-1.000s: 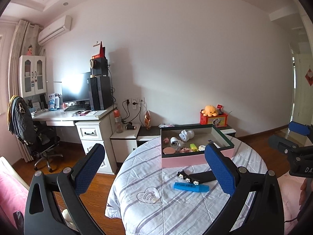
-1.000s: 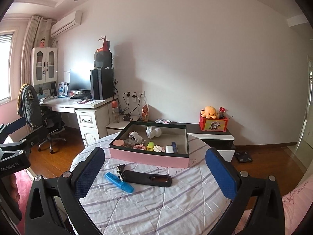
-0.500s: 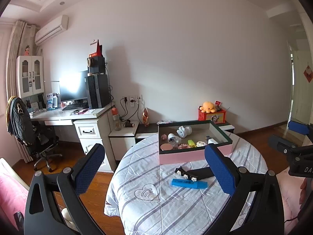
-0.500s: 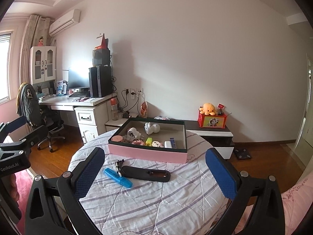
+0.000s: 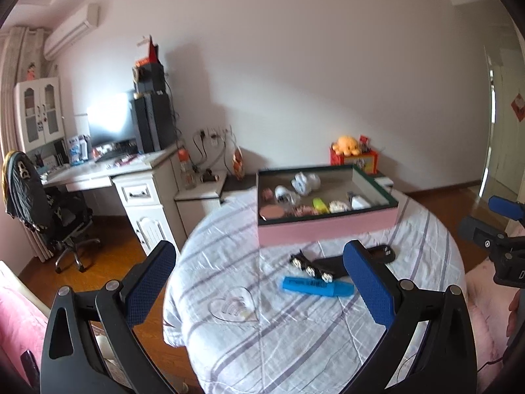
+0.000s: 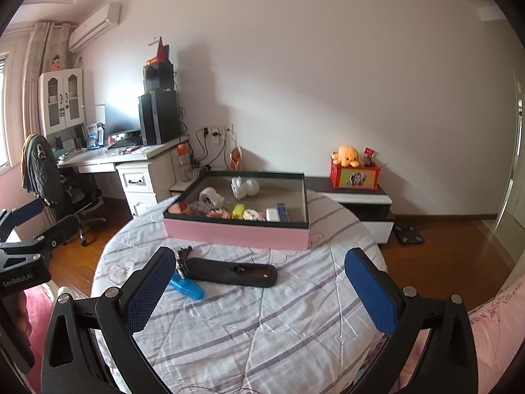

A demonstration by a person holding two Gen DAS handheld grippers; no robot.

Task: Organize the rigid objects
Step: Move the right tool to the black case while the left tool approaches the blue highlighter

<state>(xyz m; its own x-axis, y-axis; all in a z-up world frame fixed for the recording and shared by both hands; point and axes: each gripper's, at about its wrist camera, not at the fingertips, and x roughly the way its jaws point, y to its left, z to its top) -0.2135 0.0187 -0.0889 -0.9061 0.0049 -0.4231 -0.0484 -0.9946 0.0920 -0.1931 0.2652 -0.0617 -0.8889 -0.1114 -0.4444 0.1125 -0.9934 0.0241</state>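
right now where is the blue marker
The blue marker lies on the striped tablecloth, in front of the pink box and just nearer than the black case; in the right wrist view it sits lower left.

Home bedroom-study — computer desk (image 6: 108, 156), plush toy (image 6: 347, 156), wall air conditioner (image 6: 95, 26).

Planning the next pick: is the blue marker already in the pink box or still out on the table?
Out. The blue marker lies flat on the striped tablecloth, in front of the pink box, beside the black case.

white desk (image 6: 98, 159), office chair (image 6: 49, 177), orange plush toy (image 6: 347, 155) by the wall
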